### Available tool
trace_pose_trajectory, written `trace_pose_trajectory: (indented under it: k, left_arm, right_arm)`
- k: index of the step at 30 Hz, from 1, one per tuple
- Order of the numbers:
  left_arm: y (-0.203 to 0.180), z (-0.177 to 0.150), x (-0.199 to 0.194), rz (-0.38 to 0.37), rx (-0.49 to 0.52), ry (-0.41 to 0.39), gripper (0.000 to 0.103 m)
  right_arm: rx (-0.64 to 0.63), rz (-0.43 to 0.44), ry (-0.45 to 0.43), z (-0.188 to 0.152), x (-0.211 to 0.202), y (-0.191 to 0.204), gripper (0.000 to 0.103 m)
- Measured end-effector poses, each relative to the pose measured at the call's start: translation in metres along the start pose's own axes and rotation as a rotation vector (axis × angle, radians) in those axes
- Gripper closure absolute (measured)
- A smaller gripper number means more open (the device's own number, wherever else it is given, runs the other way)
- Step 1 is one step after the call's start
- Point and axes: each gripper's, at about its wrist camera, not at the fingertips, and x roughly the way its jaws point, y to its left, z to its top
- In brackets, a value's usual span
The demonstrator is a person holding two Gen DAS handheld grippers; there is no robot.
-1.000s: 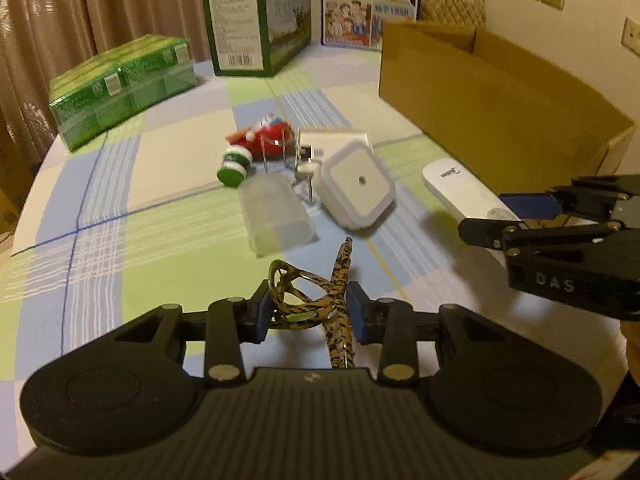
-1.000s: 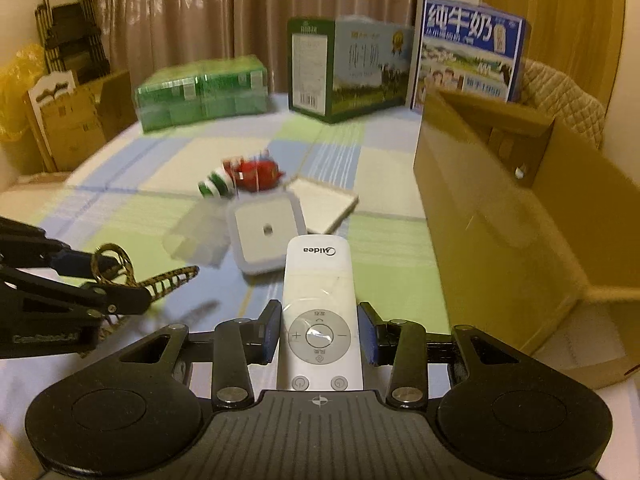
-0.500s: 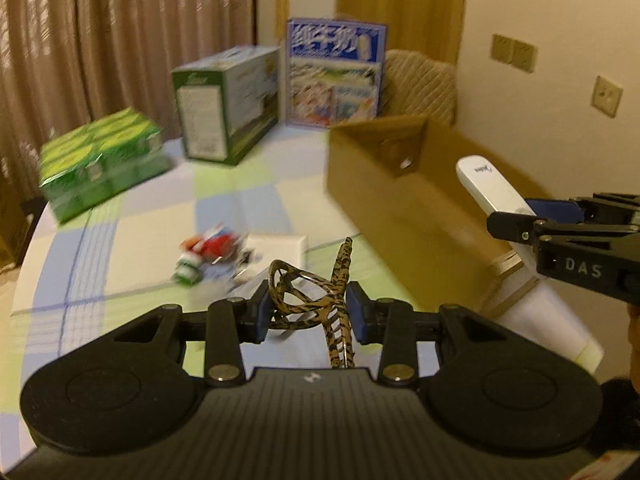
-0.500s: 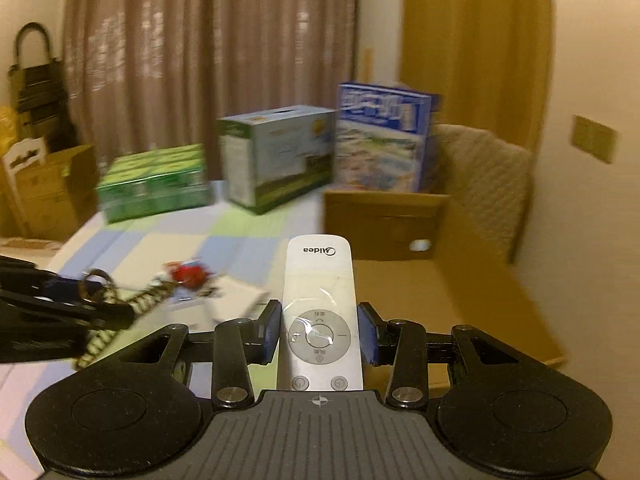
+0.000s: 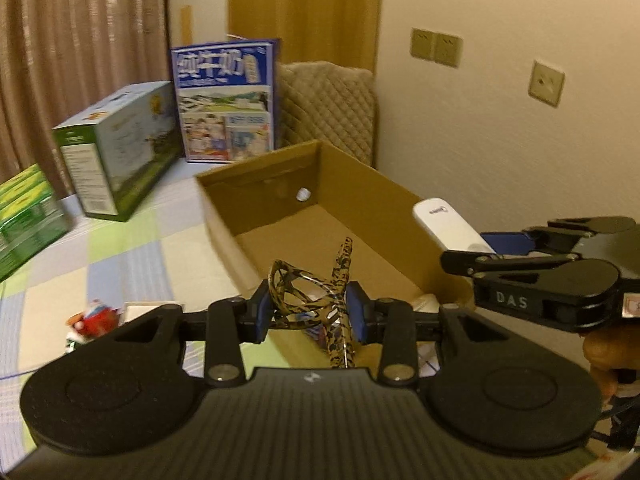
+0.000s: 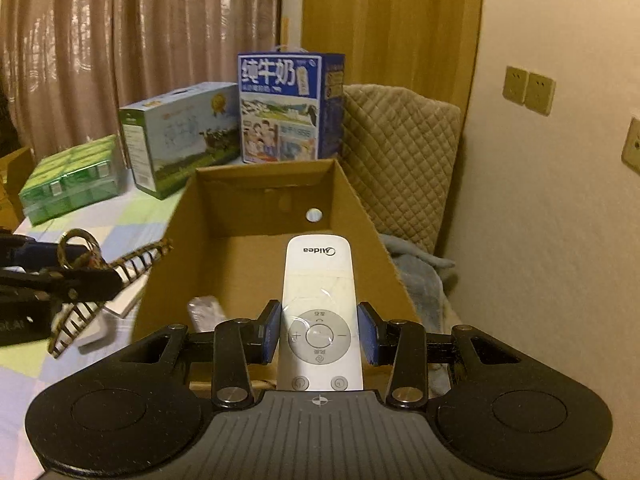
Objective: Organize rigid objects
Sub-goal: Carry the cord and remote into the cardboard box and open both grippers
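Note:
My left gripper (image 5: 312, 312) is shut on a leopard-print hair clip (image 5: 316, 300), held over the near left rim of the open cardboard box (image 5: 260, 184). My right gripper (image 6: 318, 332) is shut on a white Midea remote (image 6: 318, 280), which points into the box (image 6: 256, 200) from above its near end. From the left wrist camera the right gripper (image 5: 520, 256) and the remote (image 5: 448, 224) hang over the box's right wall. In the right wrist view the left gripper (image 6: 60, 280) and the clip (image 6: 132, 264) sit at the box's left side. A pale small object (image 6: 206, 310) lies on the box floor.
Behind the box stand a blue milk carton (image 6: 288, 108), a green-and-white carton (image 6: 180, 136) and green packs (image 6: 72, 180). A quilted chair (image 6: 400, 152) is at the back right by the wall. A red toy (image 5: 94, 316) and a flat white box (image 5: 136, 308) lie on the checked tablecloth at left.
Both grippers have risen and swung right, away from the loose items on the tablecloth to above the cardboard box. Each still holds its object, the clip and the remote.

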Motion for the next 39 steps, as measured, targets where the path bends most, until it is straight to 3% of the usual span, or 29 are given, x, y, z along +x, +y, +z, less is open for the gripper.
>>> trace_pose_trajectory:
  k: [17,22,30,39]
  left_arm:
    - [-0.014,-0.004,0.042,-0.003,0.066,0.063,0.07]
    - [-0.013,-0.001,0.038,-0.011,0.055,0.045,0.065]
    - [0.009,0.002,0.016,0.048,0.027,0.008,0.065]
    - [0.036,-0.012,0.002,0.095,-0.022,0.018,0.064]
  right_arm:
    - [0.05,0.013,0.024,-0.004,0.022,-0.02,0.066]
    - [0.058,0.019,0.026,-0.003,0.022,-0.02,0.066]
    - [0.06,0.021,0.027,-0.004,0.021,-0.018,0.066]
    - [0.061,0.072,0.008,0.0,0.02,-0.008,0.065]
